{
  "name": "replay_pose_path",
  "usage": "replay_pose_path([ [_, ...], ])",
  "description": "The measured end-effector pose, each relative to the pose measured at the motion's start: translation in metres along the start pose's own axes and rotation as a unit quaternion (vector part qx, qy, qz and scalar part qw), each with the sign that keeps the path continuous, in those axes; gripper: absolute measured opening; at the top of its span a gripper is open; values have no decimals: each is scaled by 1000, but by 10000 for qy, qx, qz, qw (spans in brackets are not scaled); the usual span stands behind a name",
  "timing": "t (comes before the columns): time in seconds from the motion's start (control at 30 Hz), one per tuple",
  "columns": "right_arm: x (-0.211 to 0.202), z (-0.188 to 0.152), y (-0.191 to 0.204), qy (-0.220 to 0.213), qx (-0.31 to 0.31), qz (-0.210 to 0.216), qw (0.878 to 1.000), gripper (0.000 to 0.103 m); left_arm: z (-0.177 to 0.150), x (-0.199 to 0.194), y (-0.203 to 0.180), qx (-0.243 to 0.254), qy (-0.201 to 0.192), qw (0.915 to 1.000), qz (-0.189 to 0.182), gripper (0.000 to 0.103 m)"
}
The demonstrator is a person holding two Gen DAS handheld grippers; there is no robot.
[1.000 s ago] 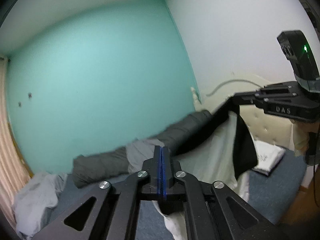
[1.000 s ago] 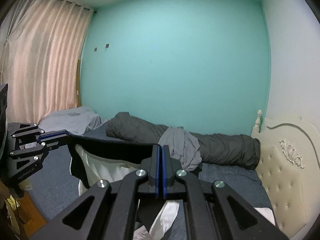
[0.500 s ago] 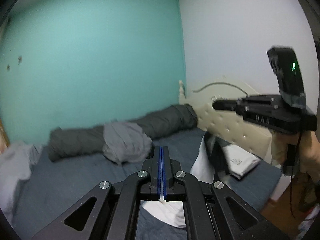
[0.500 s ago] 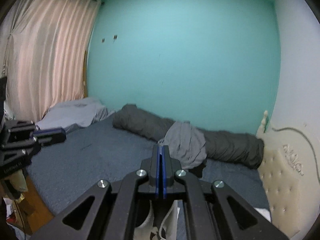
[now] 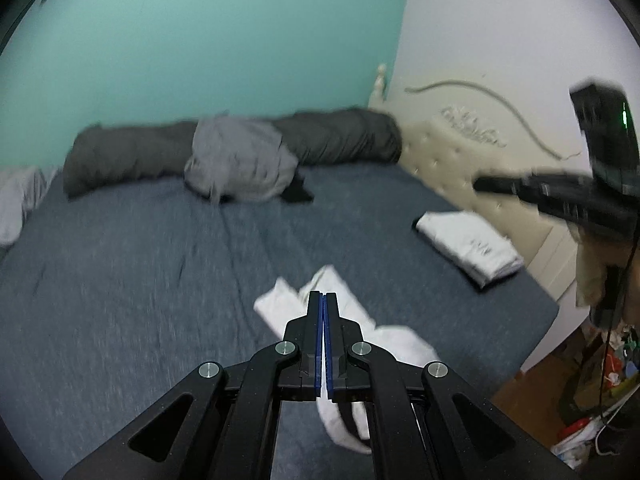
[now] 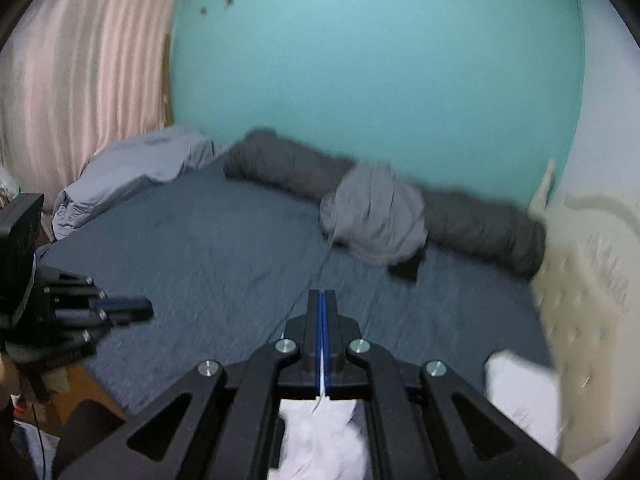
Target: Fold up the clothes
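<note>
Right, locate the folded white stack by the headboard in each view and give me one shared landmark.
Left wrist view: the folded white stack lies right of centre on the bed, beside the headboard.
Right wrist view: it sits at the lower right, blurred and partly cut off by the gripper frame.
Shared landmark: the crumpled light-grey garment on the dark bolster.

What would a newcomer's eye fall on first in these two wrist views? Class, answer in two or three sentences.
First, the crumpled white garment lying on the dark blue bed, just beyond the closed left gripper. Next, the long dark grey rolled duvet against the turquoise wall, with a light grey bundle of cloth lying on it. A neatly folded white garment lies beside the cream tufted headboard.
</note>
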State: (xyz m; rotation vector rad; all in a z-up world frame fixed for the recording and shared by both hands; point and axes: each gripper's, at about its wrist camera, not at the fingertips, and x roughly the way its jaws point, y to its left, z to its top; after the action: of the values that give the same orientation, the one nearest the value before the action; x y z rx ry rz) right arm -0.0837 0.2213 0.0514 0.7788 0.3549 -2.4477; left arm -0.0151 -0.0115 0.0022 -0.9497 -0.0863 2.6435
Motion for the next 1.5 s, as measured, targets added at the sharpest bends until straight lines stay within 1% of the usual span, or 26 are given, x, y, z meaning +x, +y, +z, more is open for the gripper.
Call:
replay_pose_path([
  [0.1, 40, -44, -3, 505, 288, 400, 9975, 0, -20, 19, 15, -186, 223, 9996, 15, 0],
  [0.2, 80, -90, 3, 960, 485, 693, 9918, 0, -39, 38, 27, -342, 441, 9984, 51, 0],
  [0.33, 131, -147, 20, 1608, 635, 862, 9812, 3, -58, 56, 38, -481, 665, 9966, 81, 0],
  [0.4, 151, -166, 27, 1840, 654, 874, 9769, 7, -65, 63, 40, -520, 725, 9960, 91, 0],
  [0.43, 162, -176, 30, 1973, 660, 886, 9741, 12, -68, 66, 42, -538, 752, 9957, 96, 1],
  [0.47, 170, -183, 31, 2074, 658, 884, 9720, 17, -70, 67, 42, -551, 768, 9955, 102, 1],
  [0.53, 181, -195, 36, 2217, 623, 854, 9694, 22, -74, 69, 43, -577, 799, 9951, 112, 2],
  [0.6, 194, -205, 40, 2330, 588, 811, 9673, 29, -78, 71, 44, -604, 831, 9946, 123, 8],
  [0.63, 202, -211, 41, 2393, 585, 788, 9660, 36, -80, 72, 45, -617, 847, 9944, 128, 17],
  [0.67, 209, -216, 42, 2435, 591, 766, 9651, 40, -82, 74, 45, -630, 863, 9942, 134, 24],
  [0.8, 227, -229, 46, 2562, 522, 627, 9632, 41, -90, 78, 47, -670, 923, 9934, 150, 24],
  [0.83, 231, -231, 47, 2582, 482, 555, 9633, 43, -92, 80, 47, -684, 931, 9932, 146, 25],
  [0.87, 235, -233, 49, 2601, 423, 453, 9636, 47, -94, 81, 46, -697, 940, 9930, 140, 25],
  [0.9, 240, -234, 50, 2619, 363, 351, 9638, 48, -96, 82, 46, -707, 953, 9929, 121, 26],
  [0.97, 247, -237, 51, 2636, 288, 138, 9641, 48, -101, 86, 46, -725, 999, 9923, 82, 34],
  [1.03, 253, -239, 50, 2685, 257, -22, 9629, 48, -107, 90, 47, -738, 1055, 9916, 87, 36],
  [1.1, 257, -242, 46, 2752, 225, -139, 9610, 47, -111, 94, 49, -760, 1107, 9909, 104, 36],
  [1.17, 259, -243, 43, 2755, 196, -270, 9607, 36, -115, 97, 51, -781, 1158, 9901, 121, 36],
  [1.2, 257, -243, 41, 2741, 202, -298, 9610, 34, -118, 100, 51, -785, 1187, 9897, 129, 36],
  [1.27, 254, -242, 35, 2691, 215, -346, 9623, 22, -124, 105, 48, -751, 1262, 9891, 129, 36],
  [1.3, 251, -241, 31, 2660, 220, -371, 9630, 20, -126, 108, 45, -745, 1290, 9888, 120, 36],
  [1.37, 245, -238, 22, 2591, 229, -427, 9646, 10, -132, 117, 39, -726, 1376, 9878, 67, 36],
  [1.5, 233, -235, 7, 2474, 233, -477, 9675, 8, -148, 140, 21, -737, 1564, 9849, -99, 40],
])
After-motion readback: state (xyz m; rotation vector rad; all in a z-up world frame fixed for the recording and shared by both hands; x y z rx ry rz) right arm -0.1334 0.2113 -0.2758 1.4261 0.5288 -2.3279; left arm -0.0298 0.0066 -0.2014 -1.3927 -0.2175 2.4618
